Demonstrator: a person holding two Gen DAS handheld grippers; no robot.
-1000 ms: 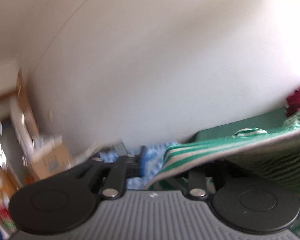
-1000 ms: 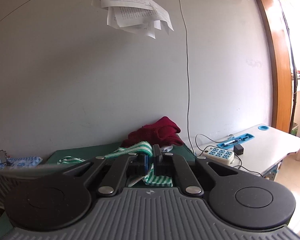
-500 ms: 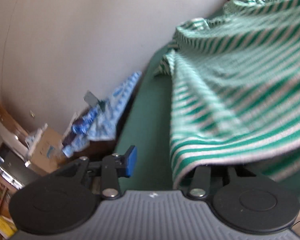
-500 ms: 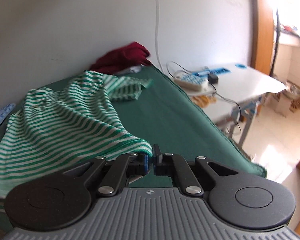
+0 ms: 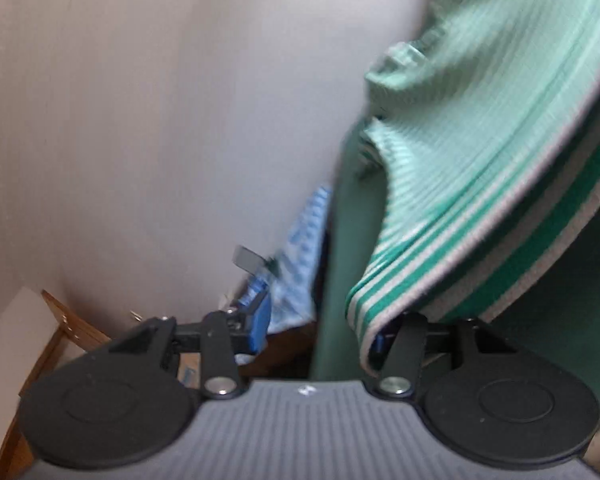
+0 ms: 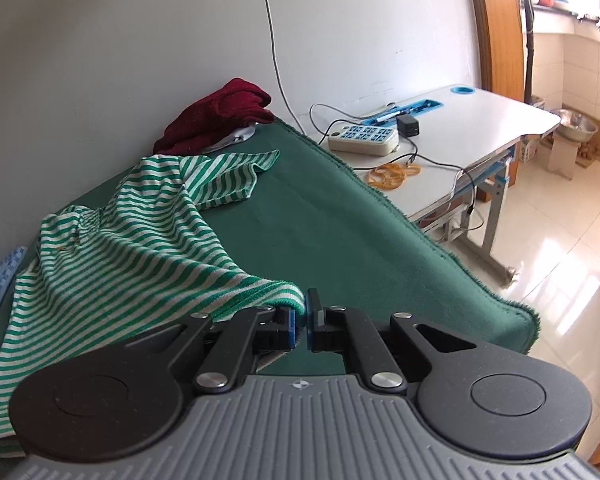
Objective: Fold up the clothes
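Note:
A green-and-white striped shirt [image 6: 140, 248] lies spread and rumpled on the dark green table cover [image 6: 340, 232], one sleeve pointing toward the back. My right gripper [image 6: 300, 320] is shut on the shirt's hem corner near the table's front edge. In the blurred left wrist view the striped shirt [image 5: 480, 160] hangs close overhead, and its hem drapes over the right finger. My left gripper [image 5: 320, 328] stands open, with the blue pad of its left finger [image 5: 260, 320] bare, above the left edge of the table cover [image 5: 336, 280].
A dark red garment [image 6: 220, 116] is heaped against the wall at the table's back. To the right stands a white desk [image 6: 480, 120] with a power strip [image 6: 362, 138], cables and orange bands [image 6: 394, 172]. A blue patterned cloth [image 5: 300, 248] and wooden furniture [image 5: 60, 332] sit left of the table.
Both grippers have tipped down from facing the wall toward the table. The striped shirt has come down and spread over the green cover. The right gripper stays shut on the hem.

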